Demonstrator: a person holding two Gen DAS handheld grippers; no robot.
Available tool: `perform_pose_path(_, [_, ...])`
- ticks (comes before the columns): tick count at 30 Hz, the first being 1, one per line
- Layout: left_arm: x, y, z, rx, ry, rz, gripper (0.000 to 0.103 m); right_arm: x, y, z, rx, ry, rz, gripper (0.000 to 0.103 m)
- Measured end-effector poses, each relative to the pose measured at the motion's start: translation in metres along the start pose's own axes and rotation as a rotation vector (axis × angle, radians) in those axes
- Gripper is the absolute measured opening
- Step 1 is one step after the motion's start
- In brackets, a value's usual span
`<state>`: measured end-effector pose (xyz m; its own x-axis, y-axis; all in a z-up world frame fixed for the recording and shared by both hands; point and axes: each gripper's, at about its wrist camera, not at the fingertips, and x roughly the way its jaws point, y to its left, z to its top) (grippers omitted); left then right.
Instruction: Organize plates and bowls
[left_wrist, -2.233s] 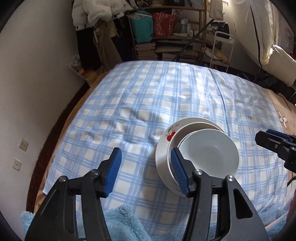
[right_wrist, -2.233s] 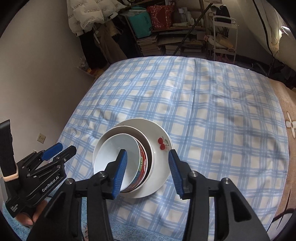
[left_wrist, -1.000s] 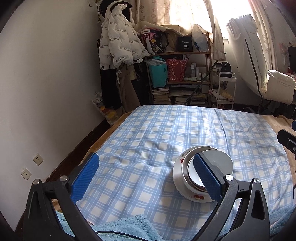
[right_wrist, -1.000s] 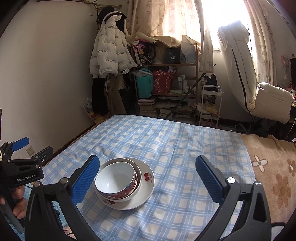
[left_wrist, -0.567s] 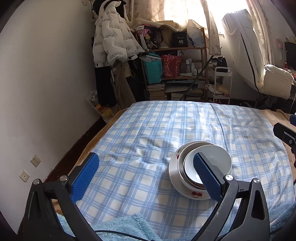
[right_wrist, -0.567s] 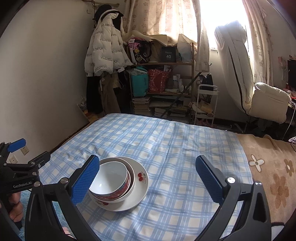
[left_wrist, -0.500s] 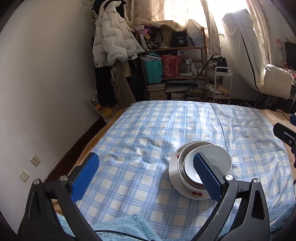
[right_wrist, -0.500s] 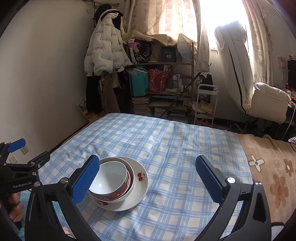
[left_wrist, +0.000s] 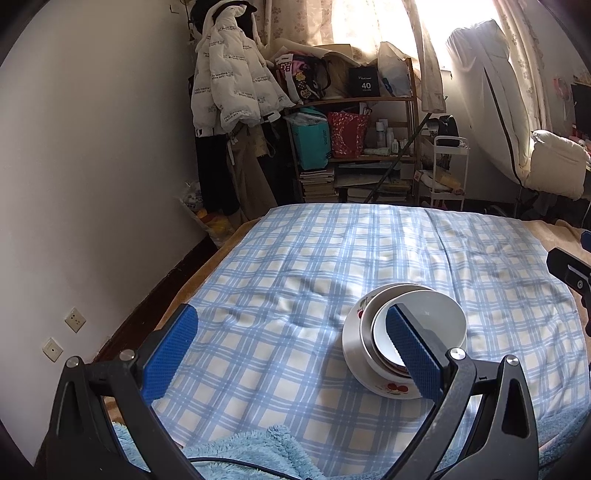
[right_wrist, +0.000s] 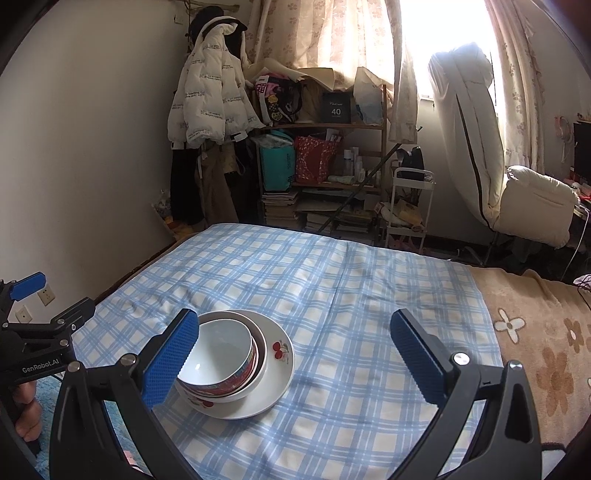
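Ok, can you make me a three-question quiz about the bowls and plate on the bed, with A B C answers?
1. Where does the top bowl sit?
A. Nested inside another bowl on the plate
B. Alone on the brown blanket
C. On the shelf

2. What fruit is painted on the plate?
A. Bananas
B. Red cherries
C. Grapes

3. How are the right gripper and the left gripper?
A. Both open, holding nothing
B. Both shut on a bowl
C. One holds the plate

Answers: 1 A, its rim shows inside a larger bowl's rim. 2 B, red cherries show on the plate's rim. 3 A, blue pads stand wide apart in both views.
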<state>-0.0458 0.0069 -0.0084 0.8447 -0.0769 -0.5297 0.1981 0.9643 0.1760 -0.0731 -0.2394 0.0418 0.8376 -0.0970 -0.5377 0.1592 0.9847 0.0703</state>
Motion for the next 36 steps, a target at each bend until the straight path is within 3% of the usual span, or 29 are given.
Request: perform_pose_path(36, [-0.0021,0.0021,0.0020,0.007,-0.006,0.011,0.100,0.0014,-0.0084,-0.0035,0.007,0.020,-0.009,0.103])
